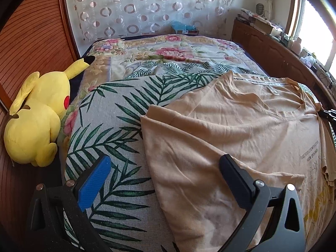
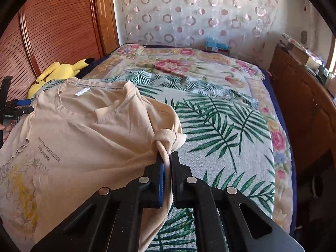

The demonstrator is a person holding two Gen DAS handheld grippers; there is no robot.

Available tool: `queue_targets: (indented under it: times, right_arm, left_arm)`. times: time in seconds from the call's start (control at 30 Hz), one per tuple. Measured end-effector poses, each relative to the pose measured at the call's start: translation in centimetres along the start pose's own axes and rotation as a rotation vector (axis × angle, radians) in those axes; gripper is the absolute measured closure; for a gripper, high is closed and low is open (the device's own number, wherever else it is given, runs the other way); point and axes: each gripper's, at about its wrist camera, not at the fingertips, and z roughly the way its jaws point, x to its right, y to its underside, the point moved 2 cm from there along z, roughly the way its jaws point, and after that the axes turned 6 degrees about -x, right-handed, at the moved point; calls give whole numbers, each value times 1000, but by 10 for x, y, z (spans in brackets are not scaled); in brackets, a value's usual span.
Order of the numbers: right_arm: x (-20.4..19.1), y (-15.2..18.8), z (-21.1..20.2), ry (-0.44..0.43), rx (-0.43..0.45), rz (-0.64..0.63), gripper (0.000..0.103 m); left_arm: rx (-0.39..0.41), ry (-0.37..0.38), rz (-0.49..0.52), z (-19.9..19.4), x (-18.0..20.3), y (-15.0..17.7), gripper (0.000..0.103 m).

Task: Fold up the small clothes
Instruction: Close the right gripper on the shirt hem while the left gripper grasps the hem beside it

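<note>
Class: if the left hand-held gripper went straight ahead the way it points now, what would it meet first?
Likely the beige T-shirt: the open left hand-held gripper straddles its folded edge above the leaf-print cloth. Depth is uncertain.

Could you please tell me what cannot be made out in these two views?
- T-shirt print: too small and warped to read, both views.
- Shirt's near hem: cut off by the bottom edge, right wrist view.
- Clutter on the cabinet: washed out by window glare, left wrist view.
- Plush: mostly hidden behind the shirt, right wrist view.
</note>
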Motion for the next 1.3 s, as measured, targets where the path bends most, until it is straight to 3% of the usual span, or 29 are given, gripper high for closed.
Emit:
queue_targets:
  times: [0.17,0.23,0.4,0.63,0.7,1.0,1.13,1.27,1.3]
  right_arm:
    - [1,-3,3,-10,4,10,98]
    - [3,-4,3,-19,4,13,98]
    - [2,-3,3,-15,4,12,98]
    - [0,-4,4,-21,4,10,94]
    - [-2,-4,4,-12,4,3,94]
    - [-2,-4,5,-15,4,4,93]
    - [-4,-5,6,-48,5,2,69]
    - [-12,-8,9,-1,1,-24,66]
    - [-12,-9,10,-5,1,-20,66]
  left_arm:
    - [-1,4,2,0,1,0,0]
    - [7,33,3,-1,1,0,5]
    - [21,116,-15,-6,-4,-10,44]
    - [14,166,-72,1,-19,-24,51]
    - [18,173,-79,1,-20,-25,59]
    - [32,162,-67,0,-19,-21,70]
    - [39,161,-72,0,-20,-21,70]
    - [32,139,-56,1,-17,-21,70]
    - [31,139,-50,1,-16,-21,76]
